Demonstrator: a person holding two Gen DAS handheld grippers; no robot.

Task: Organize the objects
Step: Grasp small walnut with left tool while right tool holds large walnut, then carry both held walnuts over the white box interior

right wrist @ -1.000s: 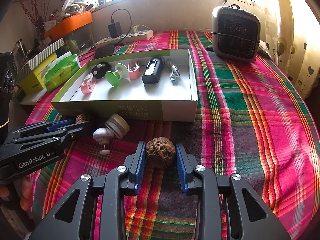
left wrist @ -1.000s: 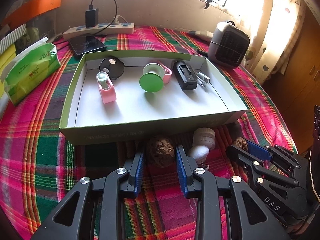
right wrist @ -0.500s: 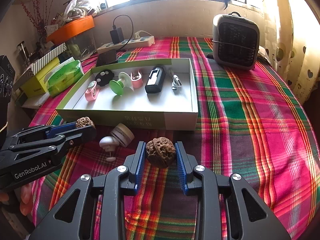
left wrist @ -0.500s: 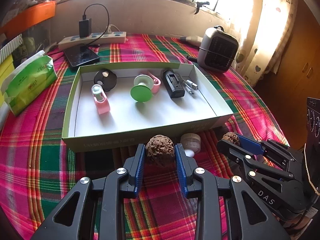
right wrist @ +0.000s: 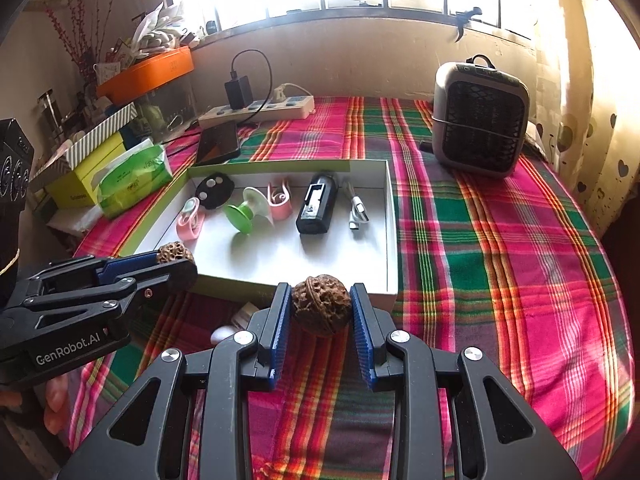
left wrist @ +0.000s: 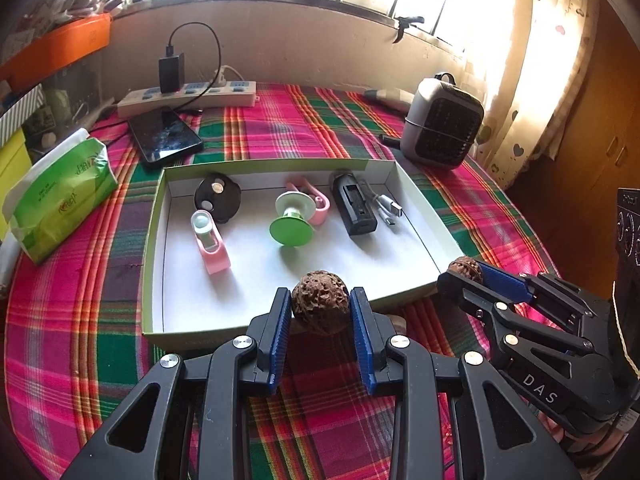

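Note:
My left gripper (left wrist: pixel 320 312) is shut on a brown walnut (left wrist: pixel 320 307), held in the air over the front wall of the white tray (left wrist: pixel 280 276). My right gripper (right wrist: pixel 322 312) is shut on a second walnut (right wrist: pixel 321 310), held above the tray's (right wrist: pixel 390 240) front right corner. Each gripper shows in the other view, the right one (left wrist: pixel 464 270) and the left one (right wrist: pixel 176 256). The tray holds a black disc (left wrist: pixel 218 198), a pink holder (left wrist: pixel 212 248), a green suction cup (left wrist: pixel 291 228), a pink clip (left wrist: pixel 318 204), a black device (left wrist: pixel 354 210) and a USB cable (left wrist: pixel 386 204).
A small white object (right wrist: pixel 240 320) lies on the plaid cloth (right wrist: pixel 500 260) under the grippers. A grey fan (right wrist: pixel 482 118) stands at the back right. A phone (left wrist: pixel 164 136), a power strip (left wrist: pixel 188 94) and a green tissue pack (left wrist: pixel 60 196) lie behind and left of the tray.
Both grippers have risen off the cloth with their walnuts and moved forward toward the tray. The small white objects are now mostly hidden beneath them.

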